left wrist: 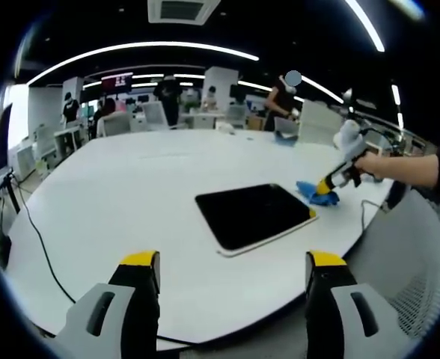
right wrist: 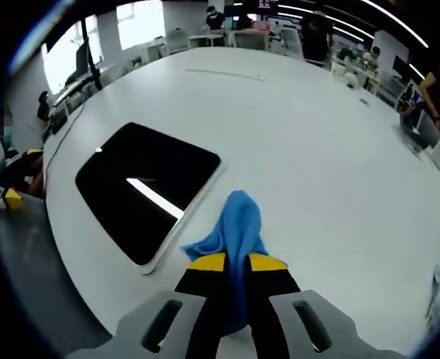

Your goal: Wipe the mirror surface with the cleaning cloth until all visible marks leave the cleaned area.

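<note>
Here, right gripper (right wrist: 236, 263): jaws closed on the cloth (right wrist: 233, 224), yellow tips pinching it between them; blue folds bunched ahead of the tips, hanging just beside the mirror's near edge, apparently not yet on the glass. Also seen from the left gripper view (left wrist: 326, 185), cloth (left wrist: 316, 193) at the mirror's far corner, held by a hand (left wrist: 377, 163) with a dark sleeve behind. Left gripper (left wrist: 233, 271): jaws apart, gripping nothing, hovering off the table edge, well short of the mirror (left wrist: 254, 215).

Mirror (right wrist: 144, 188): dark rounded rectangle lying flat on the white table (right wrist: 310, 149), near its edge; long axis running from the near table edge toward the table's middle in the right gripper view; a bright ceiling strip reflected in it; marks on the glass too small to tell.

Step judged: approach, wiping not yet begun. Next move calls for carrying the cloth sideways onto the glass, pressing down, then stroking along the long axis; possibly steadying the frame with the free gripper, lest the mirror slide toward the edge.
</note>
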Demonstrator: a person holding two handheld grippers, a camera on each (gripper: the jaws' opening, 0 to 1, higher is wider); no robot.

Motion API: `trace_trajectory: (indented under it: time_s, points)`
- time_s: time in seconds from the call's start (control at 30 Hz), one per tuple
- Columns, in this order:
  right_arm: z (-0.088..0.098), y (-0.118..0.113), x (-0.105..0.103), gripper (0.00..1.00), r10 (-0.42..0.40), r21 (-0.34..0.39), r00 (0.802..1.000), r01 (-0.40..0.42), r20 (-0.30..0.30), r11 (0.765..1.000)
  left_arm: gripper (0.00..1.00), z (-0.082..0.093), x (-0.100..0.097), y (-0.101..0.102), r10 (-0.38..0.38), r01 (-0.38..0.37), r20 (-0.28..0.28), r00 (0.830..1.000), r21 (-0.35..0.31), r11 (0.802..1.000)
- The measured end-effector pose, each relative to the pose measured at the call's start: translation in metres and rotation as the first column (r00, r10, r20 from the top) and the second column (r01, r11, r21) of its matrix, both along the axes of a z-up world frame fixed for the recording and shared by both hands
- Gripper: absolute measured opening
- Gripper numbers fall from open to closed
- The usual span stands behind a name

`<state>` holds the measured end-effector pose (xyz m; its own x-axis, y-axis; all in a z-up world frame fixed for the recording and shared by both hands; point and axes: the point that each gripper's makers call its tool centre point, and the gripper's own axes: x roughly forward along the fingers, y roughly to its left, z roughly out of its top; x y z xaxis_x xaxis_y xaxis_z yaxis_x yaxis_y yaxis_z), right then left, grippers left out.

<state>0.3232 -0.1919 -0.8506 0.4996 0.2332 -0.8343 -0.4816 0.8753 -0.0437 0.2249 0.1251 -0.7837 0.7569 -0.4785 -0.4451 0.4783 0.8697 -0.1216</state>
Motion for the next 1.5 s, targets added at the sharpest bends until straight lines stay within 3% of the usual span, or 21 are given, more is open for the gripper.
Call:
trace_trajectory:
  time_s: [0.23, 0.5, 0.97, 1.17, 1.23, 1.37, 1.5]
  points:
    - [-0.004, -0.006, 0.002, 0.13, 0.025, -0.049, 0.999, -0.023, 0.023, 0.999, 0.79, -0.001, 0.0, 0.0, -0.002, 0.002, -0.003, 1.0, 0.006, 1.0]
    - [0.002, -0.007, 0.003, 0.2, 0.011, -0.03, 0.999, -0.01, 0.04, 1.0, 0.79, 0.0, 0.001, 0.001, 0.001, -0.002, 0.006, 1.0, 0.006, 1.0]
    - [0.043, 0.005, 0.004, 0.18, -0.007, 0.057, 0.991, 0.0, 0.131, 0.998, 0.79, 0.002, 0.001, 0.002, 0.01, -0.01, 0.015, 1.0, 0.007, 1.0]
    - [0.065, 0.014, -0.017, 0.18, 0.002, 0.101, 0.981, -0.021, 0.192, 0.995, 0.79, 0.002, 0.001, 0.002, 0.01, -0.01, 0.016, 1.0, 0.006, 1.0]
    - [0.069, 0.011, -0.026, 0.18, 0.007, 0.08, 0.977, -0.025, 0.214, 0.997, 0.79, 0.002, 0.002, 0.002, 0.011, -0.011, 0.017, 1.0, 0.005, 1.0]
    - [0.072, 0.002, -0.04, 0.18, -0.005, 0.049, 0.971, -0.007, 0.239, 0.999, 0.79, 0.003, 0.002, 0.002, 0.016, -0.016, 0.021, 1.0, 0.005, 1.0]
    - [0.061, -0.01, -0.058, 0.18, -0.037, 0.049, 0.975, 0.026, 0.219, 0.998, 0.79, 0.003, 0.002, 0.002, 0.015, -0.016, 0.021, 1.0, 0.004, 1.0]
